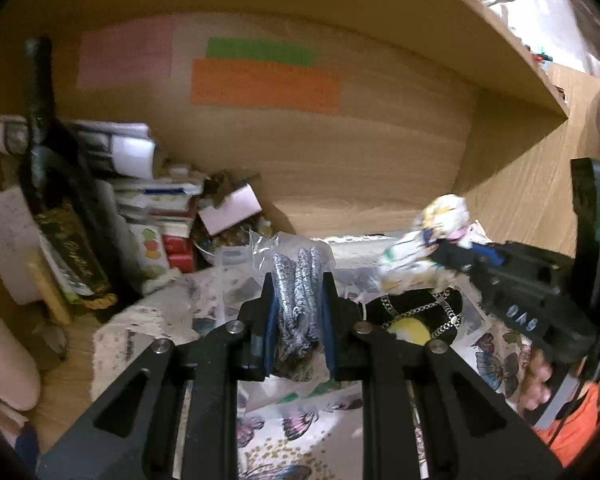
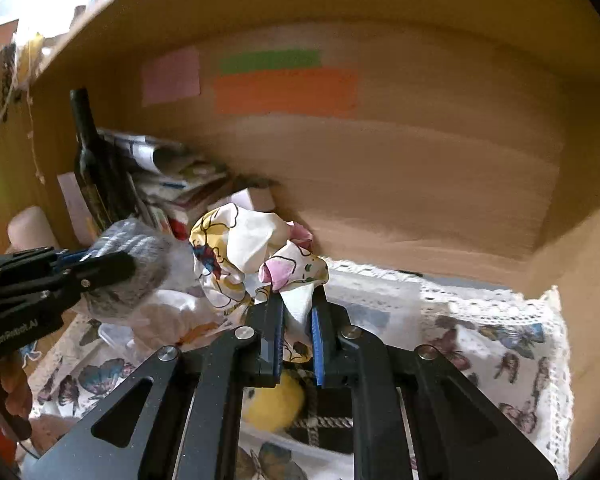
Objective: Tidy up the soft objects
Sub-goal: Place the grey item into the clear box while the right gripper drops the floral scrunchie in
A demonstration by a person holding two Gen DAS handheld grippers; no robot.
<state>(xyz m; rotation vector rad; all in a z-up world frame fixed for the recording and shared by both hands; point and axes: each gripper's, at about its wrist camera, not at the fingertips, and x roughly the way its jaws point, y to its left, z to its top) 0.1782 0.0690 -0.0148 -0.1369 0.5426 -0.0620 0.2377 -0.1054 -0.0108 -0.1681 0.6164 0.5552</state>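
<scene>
Left claw (image 1: pixel 298 304): blue pads clamped on a grey knitted item in a clear plastic bag (image 1: pixel 296 280), held up above the butterfly-print cloth (image 1: pixel 496 364) that covers the shelf floor. Bag sits near the middle of the shelf, the crinkled plastic sticking out beyond the pads on the far side.

Right claw (image 2: pixel 296 330): pads closed on a bunched floral fabric (image 2: pixel 256 252), white with yellow, pink and blue print. The bundle rises above and to the far left of the pads, off the cloth. In the left wrist view the same fabric (image 1: pixel 428 240) sits at the tip of the right claw (image 1: pixel 456 256), to the right of the bagged knit and slightly farther back. The two held items are close together, the knit on the left; contact between them cannot be told.

Below the claws, on the cloth: a yellow ball (image 2: pixel 274 402) resting on a black item with chain or rope pattern (image 1: pixel 444 304).

Far left of shelf: dark bottle (image 2: pixel 90 160) upright, stacked papers and boxes (image 1: pixel 156 196) beside it. Back panel carries pink (image 1: pixel 126 56), green (image 1: pixel 262 50) and orange (image 1: pixel 266 86) paper notes.
</scene>
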